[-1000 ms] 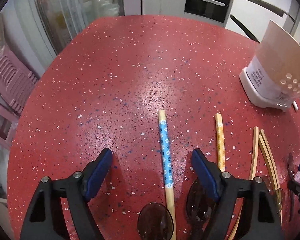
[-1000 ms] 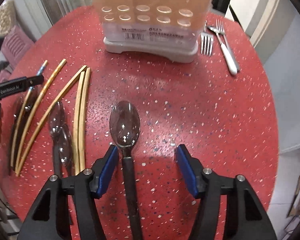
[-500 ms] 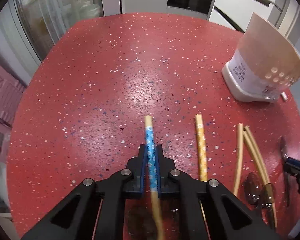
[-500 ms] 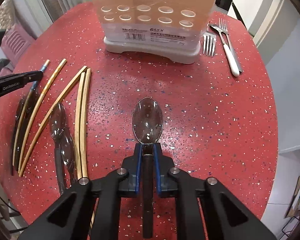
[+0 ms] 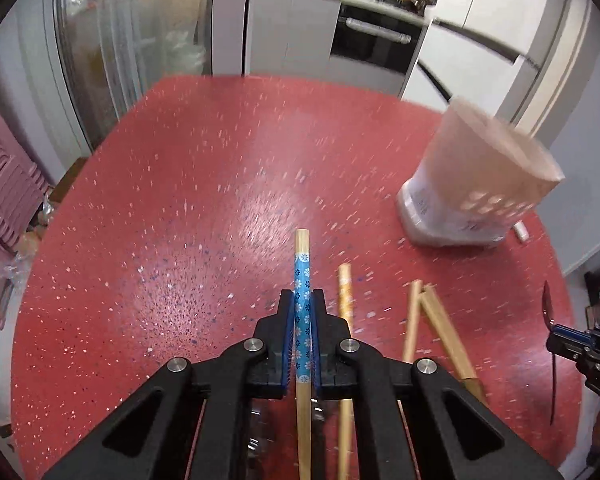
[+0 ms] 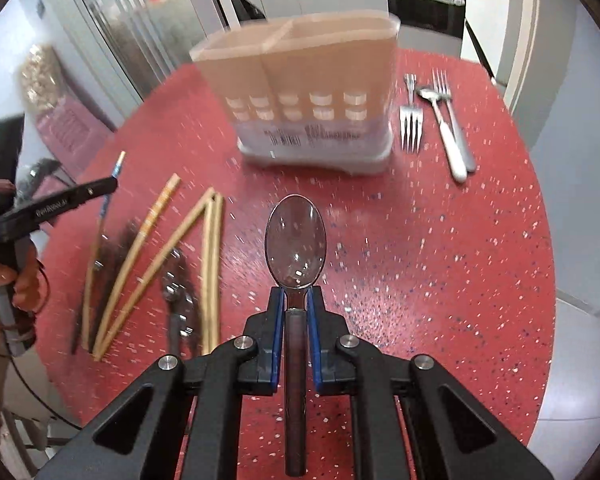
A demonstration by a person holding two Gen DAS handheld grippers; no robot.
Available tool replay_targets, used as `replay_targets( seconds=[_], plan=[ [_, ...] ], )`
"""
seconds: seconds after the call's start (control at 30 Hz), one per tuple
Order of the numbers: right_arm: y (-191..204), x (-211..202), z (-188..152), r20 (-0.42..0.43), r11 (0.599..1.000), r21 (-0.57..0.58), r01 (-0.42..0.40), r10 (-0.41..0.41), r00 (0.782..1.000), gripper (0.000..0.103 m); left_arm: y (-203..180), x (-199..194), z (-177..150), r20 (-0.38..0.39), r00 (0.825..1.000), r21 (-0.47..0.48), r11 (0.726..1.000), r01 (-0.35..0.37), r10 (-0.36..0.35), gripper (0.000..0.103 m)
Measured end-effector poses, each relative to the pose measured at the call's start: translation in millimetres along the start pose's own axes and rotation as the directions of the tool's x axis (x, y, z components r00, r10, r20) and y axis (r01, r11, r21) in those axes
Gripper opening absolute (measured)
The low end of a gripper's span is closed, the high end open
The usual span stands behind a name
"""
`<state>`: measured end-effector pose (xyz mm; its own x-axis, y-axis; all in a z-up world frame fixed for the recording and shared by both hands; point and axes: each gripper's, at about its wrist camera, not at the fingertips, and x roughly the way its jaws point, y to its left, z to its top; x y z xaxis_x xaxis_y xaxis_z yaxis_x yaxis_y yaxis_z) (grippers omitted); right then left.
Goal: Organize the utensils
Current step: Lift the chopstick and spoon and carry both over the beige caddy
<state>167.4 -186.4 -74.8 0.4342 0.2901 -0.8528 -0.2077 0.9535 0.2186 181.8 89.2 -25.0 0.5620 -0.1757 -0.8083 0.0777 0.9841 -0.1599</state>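
My left gripper (image 5: 302, 300) is shut on a blue-patterned wooden chopstick (image 5: 302, 276) and holds it lifted above the red table (image 5: 180, 220). My right gripper (image 6: 296, 296) is shut on the dark handle of a clear-bowled spoon (image 6: 296, 236), held above the table. The beige utensil holder (image 6: 308, 92) with a white base stands ahead of the right gripper; it also shows in the left wrist view (image 5: 480, 184) at the right. The left gripper also shows in the right wrist view (image 6: 60, 204), and the right gripper with the spoon at the left wrist view's right edge (image 5: 556, 332).
An orange-patterned chopstick (image 6: 152, 220), several plain chopsticks (image 6: 210, 264) and more spoons (image 6: 178, 296) lie left of the spoon. Forks (image 6: 411, 120) and a white-handled utensil (image 6: 448, 136) lie right of the holder. A pink stool (image 5: 0, 188) stands beyond the table's left edge.
Both grippers closed from open, the left on the blue chopstick, the right on the spoon. Both have since lifted their items off the table and tilted up.
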Motion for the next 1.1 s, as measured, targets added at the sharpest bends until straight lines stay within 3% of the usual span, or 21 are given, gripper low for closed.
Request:
replay_targets(
  seconds=[0.23,0.57,1.1],
  plan=[
    [2.6,-38.6,13.5,0.108,0.998,0.019,-0.067,0.065,0.992,0.013,-15.7,-59.1,10.6,0.124,0.991,0.008,0.999,0.051,-0.051,0.032],
    [7.6,-80.9,45.0,0.228,0.995,-0.023,-0.094,0.097,0.969,0.013,-35.5,-121.4,42.5,0.265,0.958,0.032,0.994,0.101,-0.105,0.032],
    [-3.0,-100.9,145.2,0.354,0.997,-0.045,-0.06,0.072,0.933,0.013,-95.7,-164.2,159.4,0.416,0.892,0.125,0.983,0.137,-0.177,0.032]
  ],
)
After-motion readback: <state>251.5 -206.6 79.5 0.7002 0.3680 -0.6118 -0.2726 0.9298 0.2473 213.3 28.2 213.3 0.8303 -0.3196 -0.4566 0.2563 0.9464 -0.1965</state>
